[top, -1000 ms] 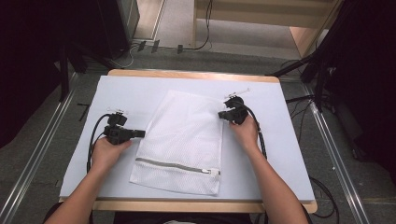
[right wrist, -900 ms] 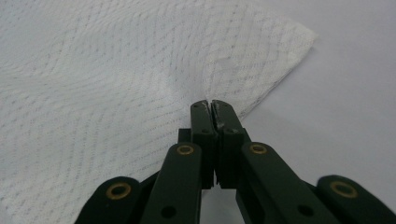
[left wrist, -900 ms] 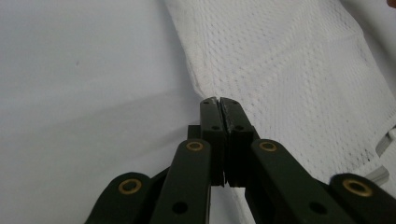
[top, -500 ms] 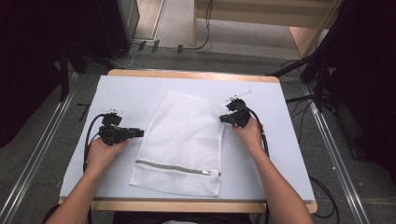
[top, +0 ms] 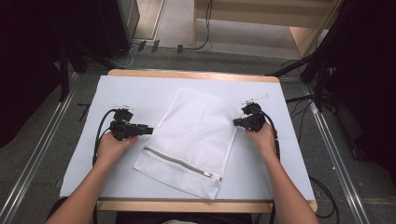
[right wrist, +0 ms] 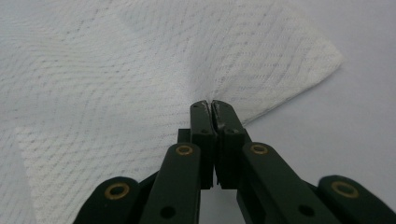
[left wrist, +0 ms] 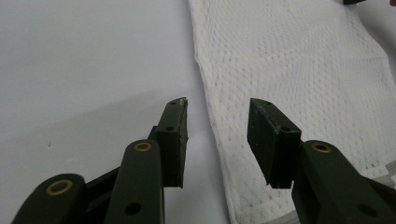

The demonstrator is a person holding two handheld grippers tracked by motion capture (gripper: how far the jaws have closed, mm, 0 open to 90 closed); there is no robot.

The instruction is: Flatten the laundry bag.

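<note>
A white mesh bag point(top: 191, 135) lies flat and askew in the middle of the table, its zipper point(top: 180, 163) along the near end. My left gripper point(top: 150, 130) sits at the bag's left edge. In the left gripper view its jaws have just been opening; the left gripper point(left wrist: 217, 105) stands open, and the edge of the mesh bag point(left wrist: 299, 60) lies on the table below the gap, with no pad touching it. My right gripper point(top: 235, 122) is at the bag's right edge. Seen up close, the right gripper point(right wrist: 212, 103) is shut on the mesh bag point(right wrist: 116, 70), which puckers at the tips.
A pale mat point(top: 140, 88) covers the wooden table point(top: 191, 74). Black cables point(top: 100, 133) trail from both grippers across the mat. Metal rails point(top: 42, 149) run along the floor at either side, and dark equipment stands beyond the far corners.
The right gripper has moved to the right and a little nearer, and the bag has shifted right with it. The left gripper's jaws have opened at the bag's left edge.
</note>
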